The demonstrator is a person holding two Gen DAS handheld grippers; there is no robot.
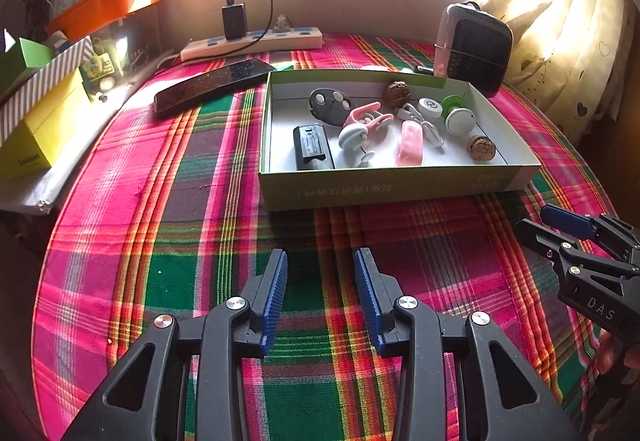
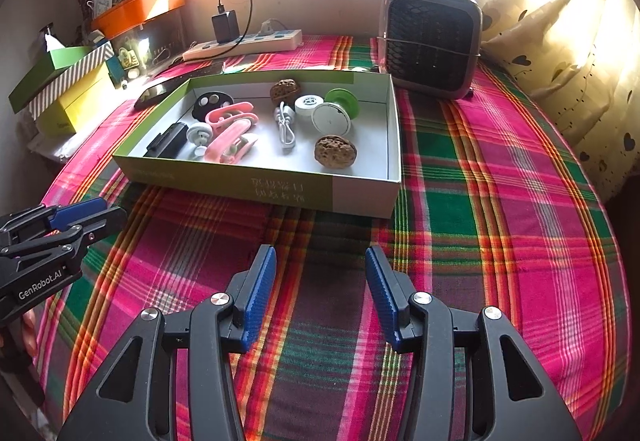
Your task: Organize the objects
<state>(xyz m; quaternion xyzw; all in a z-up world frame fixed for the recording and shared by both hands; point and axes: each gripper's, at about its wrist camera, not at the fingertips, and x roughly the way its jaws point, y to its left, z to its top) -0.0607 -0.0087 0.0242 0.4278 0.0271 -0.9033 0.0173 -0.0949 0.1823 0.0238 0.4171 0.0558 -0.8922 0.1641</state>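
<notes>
Green-and-white box (image 2: 360, 197) on plaid table (image 2: 500, 201), inside: two walnuts (image 2: 335, 152), two pink clips (image 2: 230, 117), one white cable (image 2: 285, 125), both hand-held grippers, left (image 1: 321, 261) and right (image 2: 321, 255), released, empty, short of box

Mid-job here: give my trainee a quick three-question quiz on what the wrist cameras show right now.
1. True or false: both walnuts lie inside the box.
2. What stands between the fingers of the left hand-held gripper and the right hand-held gripper: A) a walnut, B) nothing, C) the phone?
3. Fill in: the phone lies on the cloth, ____ the box.

Key:
1. True.
2. B.
3. Outside.
</notes>
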